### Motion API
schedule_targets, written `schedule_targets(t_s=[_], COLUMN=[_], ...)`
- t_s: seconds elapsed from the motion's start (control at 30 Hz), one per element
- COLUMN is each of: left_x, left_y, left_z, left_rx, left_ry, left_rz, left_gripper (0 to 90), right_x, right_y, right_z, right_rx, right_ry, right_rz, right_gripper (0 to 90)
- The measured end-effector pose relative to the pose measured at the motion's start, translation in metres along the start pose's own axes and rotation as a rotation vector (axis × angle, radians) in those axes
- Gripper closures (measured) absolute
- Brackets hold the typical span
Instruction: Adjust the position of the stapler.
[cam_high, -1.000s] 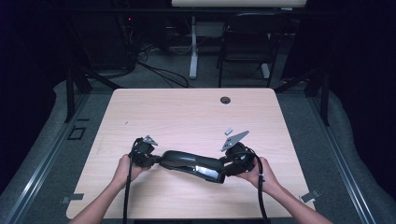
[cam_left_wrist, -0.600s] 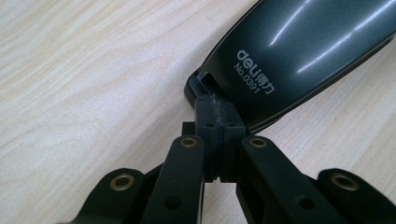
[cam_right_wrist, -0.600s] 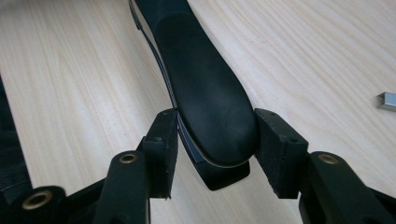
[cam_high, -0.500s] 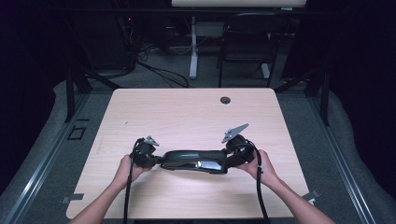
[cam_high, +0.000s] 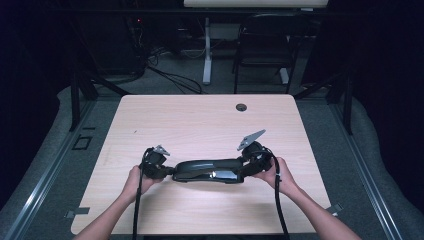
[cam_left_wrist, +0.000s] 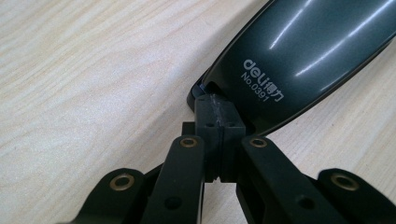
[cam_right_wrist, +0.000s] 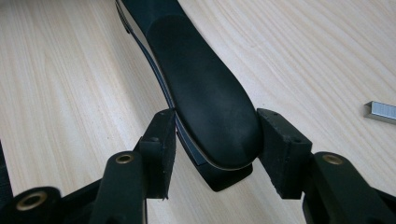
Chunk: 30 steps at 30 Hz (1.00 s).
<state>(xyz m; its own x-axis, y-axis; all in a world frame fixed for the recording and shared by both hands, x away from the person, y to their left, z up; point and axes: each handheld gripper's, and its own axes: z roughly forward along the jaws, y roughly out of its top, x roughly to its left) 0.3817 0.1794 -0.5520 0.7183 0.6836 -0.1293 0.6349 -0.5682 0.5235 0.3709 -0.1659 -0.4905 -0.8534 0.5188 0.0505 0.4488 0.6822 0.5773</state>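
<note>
Black and glossy, the stapler (cam_high: 210, 170) lies flat on the table (cam_high: 200, 120) between my grippers. My left gripper (cam_left_wrist: 215, 135) is clenched, apparently on the hinge end's edge. My right gripper (cam_right_wrist: 212, 151) straddles the padded end, one pad touching, the other just clear. Squeezing unevenly could twist it loose. A staple strip (cam_right_wrist: 380, 112) lies nearby; no containers here.

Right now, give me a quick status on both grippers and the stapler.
Left gripper shut on stapler rear end. Right gripper open, jaws astride the front end. Staple strip lies beside on the table, not in the way.
</note>
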Motion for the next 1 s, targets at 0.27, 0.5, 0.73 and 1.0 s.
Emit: schedule_targets(t_s=[0.27, 0.5, 0.73, 1.0], left_x=[0.0015, 0.0013, -0.0017, -0.0032], left_y=[-0.0011, -0.0006, -0.0007, -0.0012], left_z=[0.0001, 0.0007, 0.0006, 0.0002], left_rx=[-0.012, -0.015, -0.011, -0.004], left_ry=[-0.011, -0.014, -0.013, -0.018], left_rz=[-0.007, -0.010, -0.012, -0.001], left_gripper=[90.0, 90.0, 90.0, 90.0], right_x=[-0.0002, -0.0004, 0.0021, 0.0020], right_y=[-0.0008, -0.0047, -0.0073, -0.0084], right_z=[-0.0012, -0.0037, -0.0054, -0.0060], right_rx=[-0.002, -0.008, -0.008, -0.010], right_ry=[0.013, 0.043, 0.041, 0.046], right_rz=[0.009, 0.010, 0.015, 0.015], right_gripper=[50.1, 51.4, 51.7, 51.6])
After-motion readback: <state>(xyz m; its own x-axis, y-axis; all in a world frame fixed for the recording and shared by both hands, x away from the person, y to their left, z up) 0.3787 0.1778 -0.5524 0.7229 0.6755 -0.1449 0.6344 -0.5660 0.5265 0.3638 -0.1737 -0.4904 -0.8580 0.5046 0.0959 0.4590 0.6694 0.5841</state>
